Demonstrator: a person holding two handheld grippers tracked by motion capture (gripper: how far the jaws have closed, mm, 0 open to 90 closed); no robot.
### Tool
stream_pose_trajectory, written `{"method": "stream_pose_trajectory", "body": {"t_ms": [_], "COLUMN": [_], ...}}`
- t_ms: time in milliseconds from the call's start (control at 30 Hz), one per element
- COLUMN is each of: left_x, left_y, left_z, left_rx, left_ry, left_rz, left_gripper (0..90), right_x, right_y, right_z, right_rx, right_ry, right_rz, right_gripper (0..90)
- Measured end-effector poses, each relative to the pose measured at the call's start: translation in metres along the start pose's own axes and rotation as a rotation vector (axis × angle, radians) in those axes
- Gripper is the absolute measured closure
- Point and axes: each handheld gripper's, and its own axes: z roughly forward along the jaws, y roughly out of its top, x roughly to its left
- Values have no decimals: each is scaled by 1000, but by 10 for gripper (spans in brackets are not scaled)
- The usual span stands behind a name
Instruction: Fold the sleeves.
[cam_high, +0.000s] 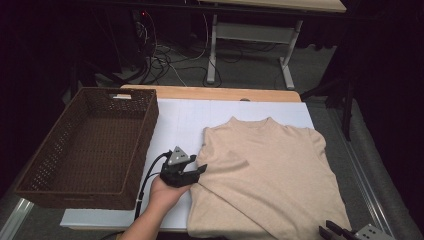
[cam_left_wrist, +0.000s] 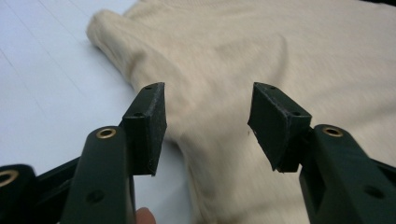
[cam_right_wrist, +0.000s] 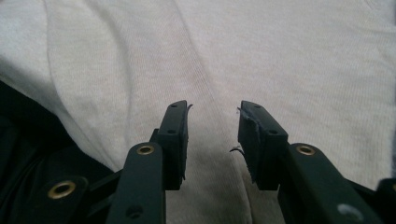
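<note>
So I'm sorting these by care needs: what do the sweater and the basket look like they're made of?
The sweater looks like a soft, matte beige knit, maybe cotton: fine ribbing shows in the right gripper view. The basket looks like dark brown woven wicker or rattan, judging by its open lattice walls; it could be a plastic imitation.

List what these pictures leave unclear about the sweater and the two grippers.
- Sweater: its hem runs off the bottom edge of the high view.
- Right gripper: cut by that edge, so its hand is unseen.
- Left gripper: whether its tips touch the cloth; the left gripper view blurs there.
- Basket: near wall hides part of its floor.
</note>
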Motion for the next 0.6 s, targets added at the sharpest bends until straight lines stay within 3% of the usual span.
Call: {"method": "stream_pose_trajectory", "body": {"t_ms": [67, 200, 233, 333, 400, 433, 500, 533, 600], "left_x": [7, 22, 26, 32, 38, 39, 45, 48, 52], "left_y": [12, 35, 40, 52, 54, 53, 53, 54, 55], "left_z": [14, 44, 52, 77, 93, 97, 96, 95, 91], "left_rx": [20, 55, 61, 104, 155, 178, 158, 159, 155], "left_ry": [7, 63, 76, 122, 125, 128, 111, 108, 142], "left_rz": [-10, -4, -20, -23, -51, -52, -54, -48, -23], "left_gripper": [389, 387, 387, 387, 388, 419, 762, 791, 795], "right_x": [0, -2, -2, -2, -3, -2, -2, -2, -3], "right_y": [2, 6, 6, 7, 7, 7, 6, 6, 5], "right_z": [3, 10, 11, 12, 13, 13, 14, 15, 14], "right_rx": [-2, -4, -2, -10, -15, -12, -3, -2, -4], "right_ry": [10, 26, 27, 29, 33, 33, 35, 34, 31], "right_rz": [-3, -7, -10, -3, 0, -2, -5, -6, -8], "right_gripper": [606, 579, 582, 585, 586, 586, 588, 589, 591]}}
